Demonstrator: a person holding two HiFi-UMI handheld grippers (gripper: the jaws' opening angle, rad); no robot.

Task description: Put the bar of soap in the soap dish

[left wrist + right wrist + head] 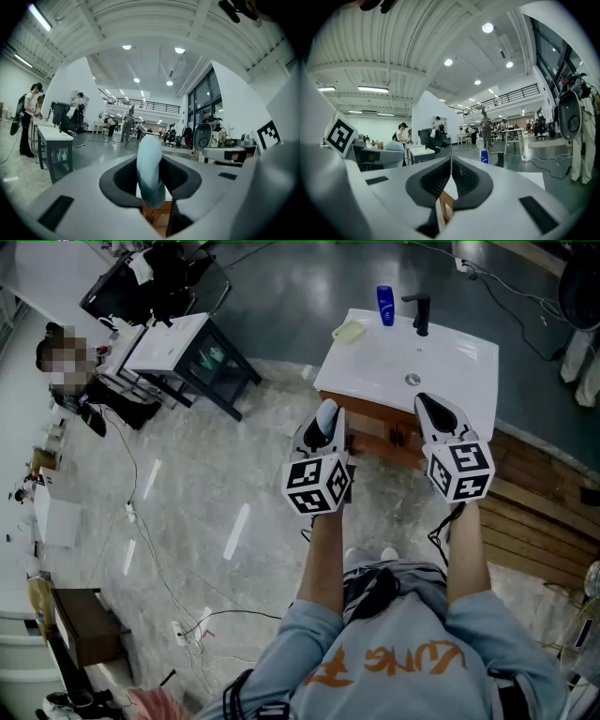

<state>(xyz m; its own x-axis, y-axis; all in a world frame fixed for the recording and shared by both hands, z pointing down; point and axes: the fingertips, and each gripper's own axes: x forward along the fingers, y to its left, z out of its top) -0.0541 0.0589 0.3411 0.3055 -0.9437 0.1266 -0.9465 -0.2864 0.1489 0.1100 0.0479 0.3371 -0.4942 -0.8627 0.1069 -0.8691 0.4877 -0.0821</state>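
Observation:
A pale blue bar of soap (pixel 150 173) stands on edge between the jaws of my left gripper (pixel 151 192), which is shut on it. In the head view the left gripper (pixel 325 430) hovers just short of the white sink counter (pixel 459 367), with the soap (pixel 326 412) sticking out of its tip. The pale soap dish (pixel 348 331) sits on the counter's far left corner, well beyond the soap. My right gripper (pixel 437 415) hangs over the counter's near edge, its jaws (pixel 450 176) shut with nothing between them.
A blue bottle (pixel 385 306) and a black faucet (pixel 421 313) stand at the back of the counter. A white-topped black table (pixel 178 345) and a person (pixel 66 362) are off to the left. Cables and a power strip (pixel 183 629) lie on the floor; wooden decking (pixel 534 521) runs at right.

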